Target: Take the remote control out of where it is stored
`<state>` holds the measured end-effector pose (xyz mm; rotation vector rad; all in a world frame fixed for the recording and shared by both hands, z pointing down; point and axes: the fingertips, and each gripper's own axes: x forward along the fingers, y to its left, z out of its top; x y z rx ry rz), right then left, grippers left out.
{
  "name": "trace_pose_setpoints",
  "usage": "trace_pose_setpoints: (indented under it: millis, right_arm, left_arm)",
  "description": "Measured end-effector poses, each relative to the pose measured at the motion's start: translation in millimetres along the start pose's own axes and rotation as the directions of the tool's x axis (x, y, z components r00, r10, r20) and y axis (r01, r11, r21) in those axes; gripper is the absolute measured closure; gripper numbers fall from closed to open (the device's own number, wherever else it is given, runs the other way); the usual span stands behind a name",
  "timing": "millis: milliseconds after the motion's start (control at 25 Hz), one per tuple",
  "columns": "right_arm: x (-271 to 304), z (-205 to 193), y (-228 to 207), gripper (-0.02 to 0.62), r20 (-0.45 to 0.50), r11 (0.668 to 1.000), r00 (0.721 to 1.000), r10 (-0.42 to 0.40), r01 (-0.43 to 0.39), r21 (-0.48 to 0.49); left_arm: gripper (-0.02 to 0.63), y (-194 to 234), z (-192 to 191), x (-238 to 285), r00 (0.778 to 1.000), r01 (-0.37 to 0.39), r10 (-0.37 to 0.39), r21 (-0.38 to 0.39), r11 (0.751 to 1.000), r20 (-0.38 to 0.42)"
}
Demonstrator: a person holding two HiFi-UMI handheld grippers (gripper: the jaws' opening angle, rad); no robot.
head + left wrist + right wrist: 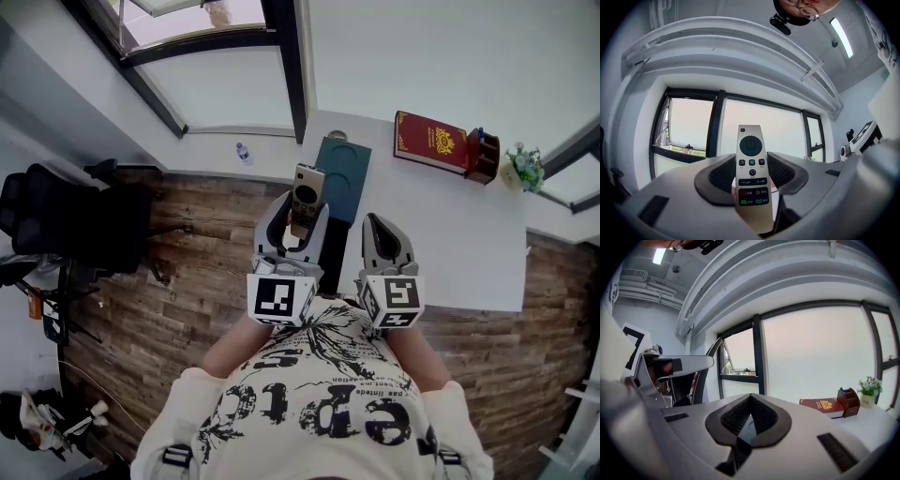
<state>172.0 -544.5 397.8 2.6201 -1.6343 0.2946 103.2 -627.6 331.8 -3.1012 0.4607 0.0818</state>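
Observation:
A gold remote control (306, 192) with black buttons stands upright between the jaws of my left gripper (294, 223), which is shut on its lower half. In the left gripper view the remote (751, 159) rises between the two dark pads, button side toward the camera, and my left gripper (751, 177) is lifted toward the window. My right gripper (377, 230) hovers beside it over the near edge of the white table (469, 244). In the right gripper view my right gripper (750, 414) is shut with nothing held. A dark teal box (343, 174) lies on the table just beyond both grippers.
A red book (430, 141), a brown pen holder (484, 156) and a small potted plant (523, 168) sit along the table's far right. A water bottle (243, 153) stands on the sill. Black chairs (70, 220) crowd the wooden floor at left.

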Motion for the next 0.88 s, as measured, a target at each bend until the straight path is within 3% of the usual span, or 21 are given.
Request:
trace_pose_setpoints:
  millis: [880]
  right_arm:
    - [12.6,-5.7,-0.7,0.594,-0.035,1.000,0.999,0.017,-0.017,0.004]
  left_arm:
    - [0.388,5.3,-14.9,8.6,0.998,-0.022,0.021,-0.019,1.000,-0.058]
